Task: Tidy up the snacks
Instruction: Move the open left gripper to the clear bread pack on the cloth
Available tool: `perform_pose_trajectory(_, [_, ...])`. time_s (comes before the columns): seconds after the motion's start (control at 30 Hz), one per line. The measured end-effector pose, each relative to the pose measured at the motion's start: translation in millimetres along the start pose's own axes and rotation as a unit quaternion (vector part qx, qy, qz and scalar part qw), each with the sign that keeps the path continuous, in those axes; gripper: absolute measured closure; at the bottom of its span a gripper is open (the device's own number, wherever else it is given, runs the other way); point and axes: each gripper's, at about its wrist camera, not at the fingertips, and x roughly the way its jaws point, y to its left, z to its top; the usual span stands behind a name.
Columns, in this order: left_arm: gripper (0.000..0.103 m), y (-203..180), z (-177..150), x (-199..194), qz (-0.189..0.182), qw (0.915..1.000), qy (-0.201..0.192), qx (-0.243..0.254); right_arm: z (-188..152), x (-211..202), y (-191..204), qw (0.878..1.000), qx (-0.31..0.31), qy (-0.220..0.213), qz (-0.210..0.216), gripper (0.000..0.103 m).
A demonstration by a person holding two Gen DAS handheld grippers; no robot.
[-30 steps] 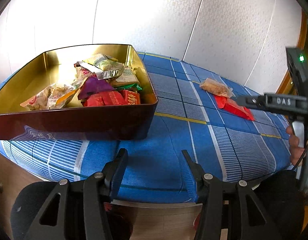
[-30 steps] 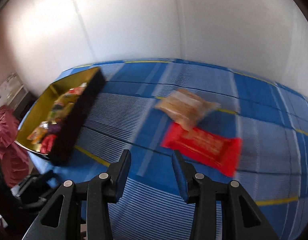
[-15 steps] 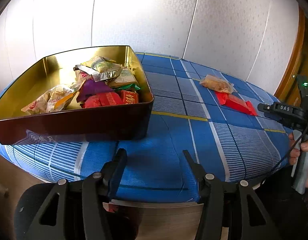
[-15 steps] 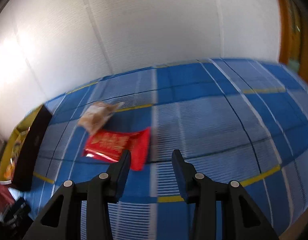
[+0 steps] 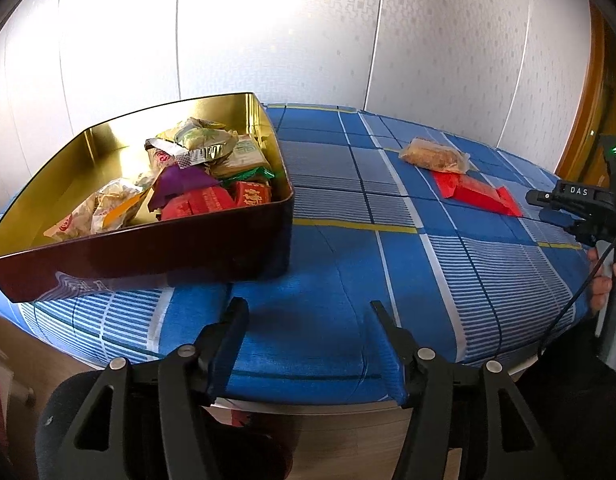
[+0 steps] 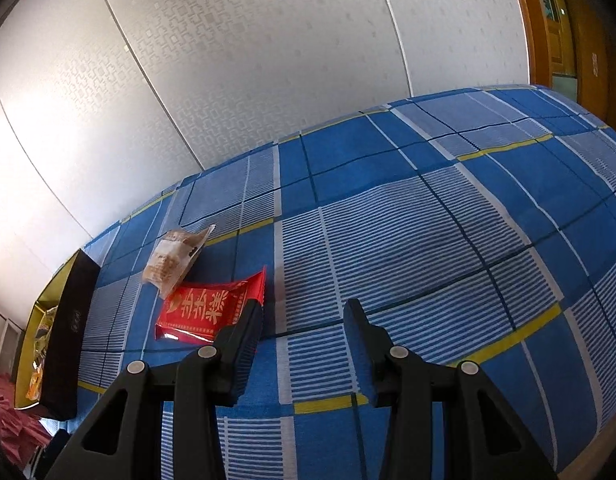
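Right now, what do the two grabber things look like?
Both are black plastic. The left gripper and right gripper each have two jaws lined with blue pads, triangular cut-outs and silver screws. Seen from the left camera, the right one says DAS in white, shows a green light and trails a black cable.

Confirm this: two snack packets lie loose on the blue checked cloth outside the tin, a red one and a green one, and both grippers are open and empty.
Not quite. The second loose packet is clear with tan contents, not green; the right wrist view shows it beside the red packet. The rest stands: both lie on the cloth outside the tin, and the left gripper and right gripper are open and empty.
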Motion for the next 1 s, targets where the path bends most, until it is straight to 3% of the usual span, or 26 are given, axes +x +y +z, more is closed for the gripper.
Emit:
perform_pose_trajectory(0.47, [0.041,-13.3,8.1,6.2,0.021,0.9987,0.031,0.033,0.8,0.3,-10.7,0.999,0.037,0.003,0.021,0.06])
perform_pose_trajectory(0.87, [0.041,-71.5,46.4,7.8,-0.036,0.989,0.023,0.141,2.9,-3.4,-20.5,0.997,0.067,-0.006,0.038,0.06])
perform_pose_trajectory(1.0, [0.041,-78.5,59.0,17.8,-0.051,0.9889,0.038,0.134,3.7,-3.9,-24.4,0.996,0.077,-0.006,0.049,0.06])
